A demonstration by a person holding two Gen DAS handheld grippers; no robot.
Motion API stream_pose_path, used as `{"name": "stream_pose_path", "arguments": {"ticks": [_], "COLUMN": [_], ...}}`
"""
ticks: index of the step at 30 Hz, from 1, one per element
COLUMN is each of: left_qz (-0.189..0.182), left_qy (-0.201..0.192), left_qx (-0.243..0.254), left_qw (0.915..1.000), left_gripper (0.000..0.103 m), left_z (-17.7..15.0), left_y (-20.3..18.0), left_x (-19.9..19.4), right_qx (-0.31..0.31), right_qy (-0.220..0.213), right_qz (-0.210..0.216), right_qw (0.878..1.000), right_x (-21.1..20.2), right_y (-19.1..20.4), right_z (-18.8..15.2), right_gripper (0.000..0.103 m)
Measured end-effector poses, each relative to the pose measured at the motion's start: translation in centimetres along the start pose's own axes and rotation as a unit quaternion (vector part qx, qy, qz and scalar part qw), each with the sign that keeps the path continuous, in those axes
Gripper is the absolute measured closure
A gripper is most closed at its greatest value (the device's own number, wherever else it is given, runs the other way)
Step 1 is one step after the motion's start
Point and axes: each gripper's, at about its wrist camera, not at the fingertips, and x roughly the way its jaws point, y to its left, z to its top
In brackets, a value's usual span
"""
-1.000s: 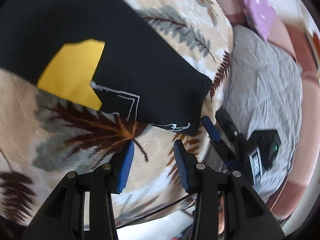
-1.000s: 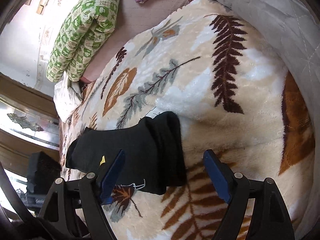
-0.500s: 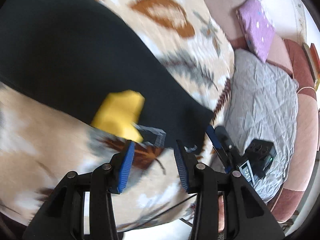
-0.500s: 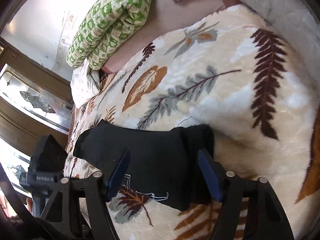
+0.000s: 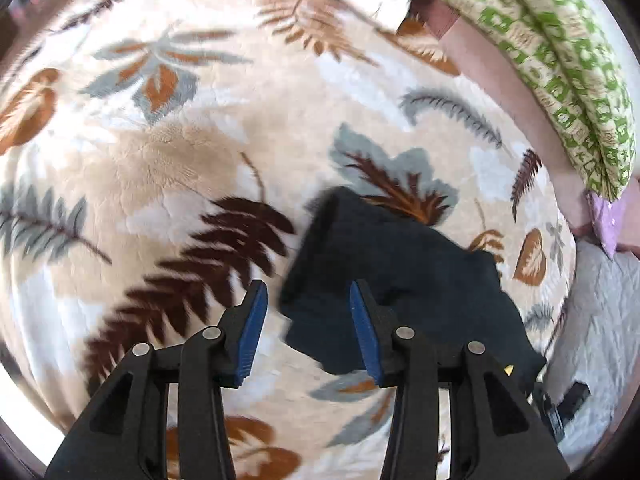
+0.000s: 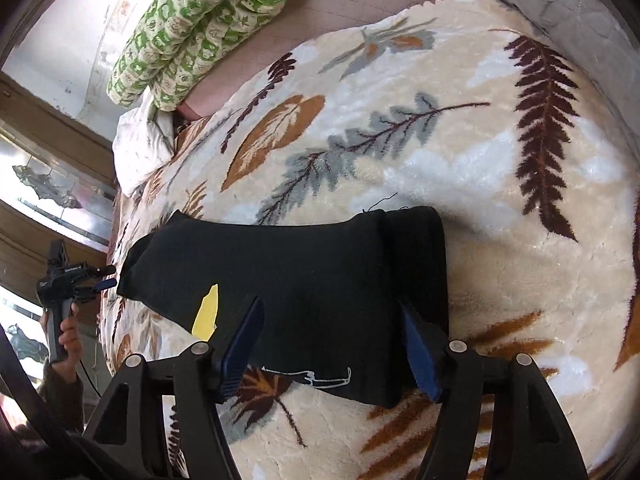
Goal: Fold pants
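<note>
Black pants (image 6: pixel 300 272) lie folded in a flat band on a leaf-patterned blanket (image 6: pixel 460 152), showing a yellow patch (image 6: pixel 206 314) and a white line print. My right gripper (image 6: pixel 330 348) hovers over their near right part, jaws opening, pads clear of the cloth. In the left wrist view the pants (image 5: pixel 400 280) run off to the lower right. My left gripper (image 5: pixel 308 332) hangs above their left end, jaws opening, nothing pressed between the pads. A hand holds the left gripper (image 6: pixel 60 276) at the far left of the right wrist view.
A green-patterned rolled quilt (image 6: pixel 200 28) lies along the bed's far side, next to a white pillow (image 6: pixel 136 152). A grey quilt (image 6: pixel 560 8) borders the blanket on the right, with a purple pillow (image 5: pixel 608 216) near it. A wooden frame with glass (image 6: pixel 48 184) stands at left.
My left gripper swept a long way along the pants to their other end, and the yellow patch left its view. My right gripper shifted slightly over the pants with narrower jaws.
</note>
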Motion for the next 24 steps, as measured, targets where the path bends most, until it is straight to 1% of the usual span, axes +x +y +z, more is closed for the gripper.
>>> {"name": "stream_pose_path", "arguments": {"ticks": [1, 3, 6, 8, 9, 10, 12, 13, 14, 15, 19, 20, 21, 22, 23, 24], "left_qz": [-0.013, -0.039, -0.051, -0.064, -0.076, -0.083, -0.071, -0.064, -0.054, -0.046, -0.007, -0.002, 0.003, 0.009, 0.01, 0.009], "left_qy": [0.006, 0.026, 0.046, 0.05, 0.056, 0.059, 0.039, 0.03, 0.02, 0.016, 0.001, 0.003, 0.004, 0.004, 0.005, 0.009], "left_qx": [-0.002, 0.012, 0.04, 0.045, 0.041, 0.037, 0.038, 0.044, 0.05, 0.055, 0.081, 0.085, 0.088, 0.091, 0.093, 0.089], "left_qw": [0.9999, 0.9989, 0.9969, 0.9957, 0.9947, 0.9941, 0.996, 0.9965, 0.9971, 0.9973, 0.9967, 0.9964, 0.9961, 0.9958, 0.9956, 0.996], "left_gripper": [0.062, 0.062, 0.062, 0.062, 0.062, 0.062, 0.062, 0.063, 0.067, 0.07, 0.07, 0.07, 0.07, 0.07, 0.07, 0.07], "left_z": [0.2, 0.6, 0.8, 0.8, 0.8, 0.7, 0.8, 0.7, 0.6, 0.7, 0.4, 0.3, 0.3, 0.3, 0.3, 0.4], "left_y": [0.5, 0.2, -0.9, -1.1, -1.2, -1.2, -1.6, -1.9, -2.3, -2.3, -3.8, -4.1, -4.2, -4.3, -4.3, -4.2], "left_x": [0.4, 1.3, 2.7, 3.6, 3.8, 4.1, 3.7, 3.5, 3.3, 2.9, 2.7, 2.8, 2.8, 2.9, 2.9, 3.0], "right_qx": [0.004, 0.005, -0.002, -0.004, -0.004, -0.007, -0.016, -0.017, -0.015, -0.01, -0.045, -0.05, -0.047, -0.029, -0.022, -0.029], "right_qy": [0.0, -0.002, -0.003, -0.002, -0.006, -0.008, -0.004, -0.002, -0.001, 0.0, 0.011, 0.015, 0.016, 0.017, 0.021, 0.016], "right_qz": [0.001, -0.003, -0.017, -0.023, -0.024, -0.035, -0.068, -0.086, -0.092, -0.092, -0.124, -0.124, -0.116, -0.087, -0.066, -0.066], "right_qw": [1.0, 1.0, 1.0, 1.0, 1.0, 0.999, 0.998, 0.996, 0.996, 0.996, 0.991, 0.991, 0.992, 0.996, 0.997, 0.997], "right_x": [0.1, 0.1, 0.1, 0.1, 0.0, -0.1, 0.1, -0.1, -0.2, -0.4, -0.4, -0.3, -0.3, -0.3, -0.2, -0.1], "right_y": [0.0, 0.1, 0.5, 0.8, 0.9, 1.0, 1.1, 0.9, 0.8, 0.5, 1.4, 1.6, 1.5, 1.2, 1.2, 1.5], "right_z": [-0.1, -0.2, -0.3, -0.5, -0.6, -0.7, -0.8, -0.9, -0.9, -1.0, -1.6, -1.6, -1.5, -1.4, -1.4, -1.4], "right_gripper": [0.03, 0.03, 0.03, 0.03, 0.034, 0.041, 0.075, 0.085, 0.098, 0.099, 0.1, 0.1, 0.1, 0.1, 0.097, 0.095]}}
